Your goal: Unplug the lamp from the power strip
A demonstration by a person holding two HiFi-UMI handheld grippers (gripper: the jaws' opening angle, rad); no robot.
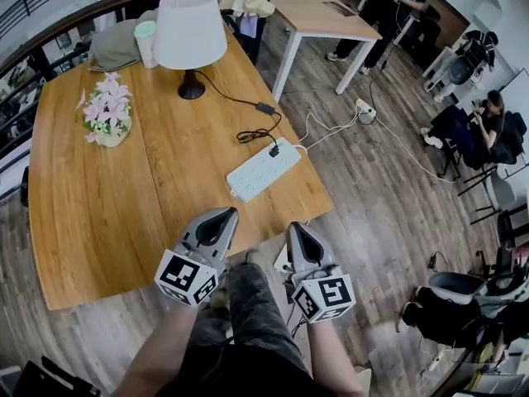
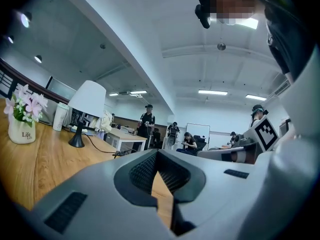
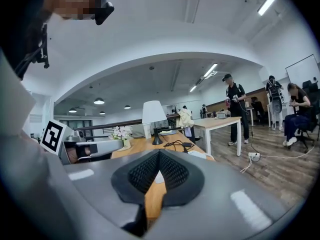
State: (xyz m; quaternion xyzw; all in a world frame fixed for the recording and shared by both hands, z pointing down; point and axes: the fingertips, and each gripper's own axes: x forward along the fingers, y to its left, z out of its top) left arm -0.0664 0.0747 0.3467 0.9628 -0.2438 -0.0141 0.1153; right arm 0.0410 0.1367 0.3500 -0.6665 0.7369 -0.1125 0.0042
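Note:
A lamp (image 1: 190,27) with a white shade stands at the far side of the wooden table (image 1: 99,213). Its black cord (image 1: 240,102) runs through a coil to a black plug (image 1: 274,150), which sits in the white power strip (image 1: 263,169) near the table's right edge. Both grippers hover at the table's near edge, short of the strip. My left gripper (image 1: 226,214) is shut and holds nothing. My right gripper (image 1: 295,227) is also shut and bare. The left gripper view shows the lamp (image 2: 87,100) far ahead. In the right gripper view the lamp (image 3: 153,113) and the strip (image 3: 197,154) lie ahead.
A pot of pink flowers (image 1: 106,110) stands at the table's left and a cup (image 1: 145,41) next to the lamp. The strip's white cable drops to a floor socket (image 1: 364,112). A second table (image 1: 318,11) and several people are beyond; chairs stand at the right.

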